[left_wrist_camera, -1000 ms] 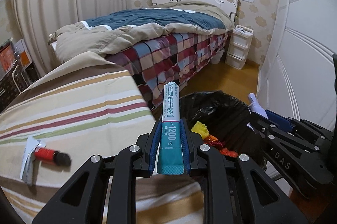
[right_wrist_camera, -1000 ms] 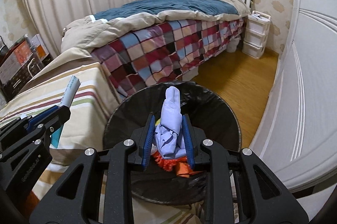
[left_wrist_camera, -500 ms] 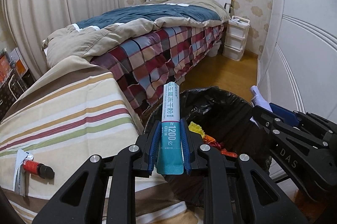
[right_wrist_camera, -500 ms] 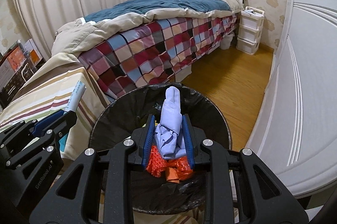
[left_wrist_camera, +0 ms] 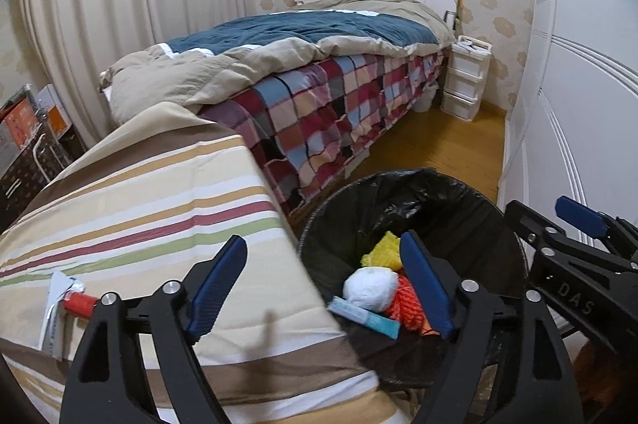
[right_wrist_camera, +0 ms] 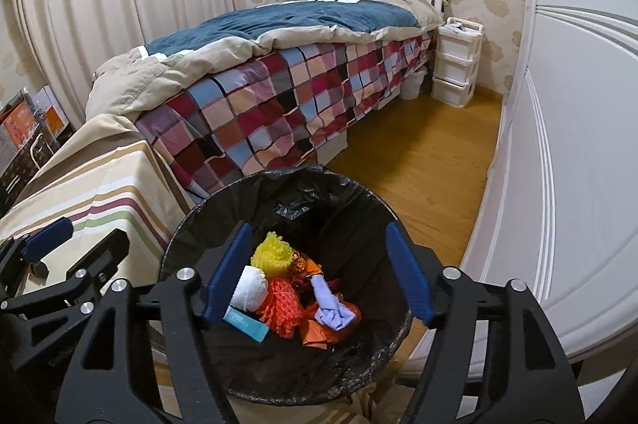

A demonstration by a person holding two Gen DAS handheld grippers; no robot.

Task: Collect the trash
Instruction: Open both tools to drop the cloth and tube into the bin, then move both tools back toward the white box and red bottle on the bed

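Note:
A round bin with a black liner (left_wrist_camera: 418, 185) (right_wrist_camera: 303, 181) stands beside the striped table (left_wrist_camera: 159, 209). In it lie the teal packet (left_wrist_camera: 367, 316) (right_wrist_camera: 247, 322), a white wad (left_wrist_camera: 371, 282) (right_wrist_camera: 249, 282), yellow and orange netting, and the lilac cloth (right_wrist_camera: 333, 304). My left gripper (left_wrist_camera: 323, 284) is open and empty at the bin's left rim. My right gripper (right_wrist_camera: 317, 272) is open and empty above the bin. A red marker on a white wrapper (left_wrist_camera: 69, 298) lies on the table at the left.
A bed with a plaid cover (left_wrist_camera: 339, 105) stands behind the bin. A white wardrobe (right_wrist_camera: 578, 145) runs along the right. White drawers (right_wrist_camera: 454, 65) stand by the headboard. Boxes (left_wrist_camera: 36, 121) are stacked at the far left. Wooden floor (right_wrist_camera: 418, 161) lies between bed and wardrobe.
Both grippers opened. The teal packet left my left gripper and the lilac cloth left my right gripper; both now lie in the bin.

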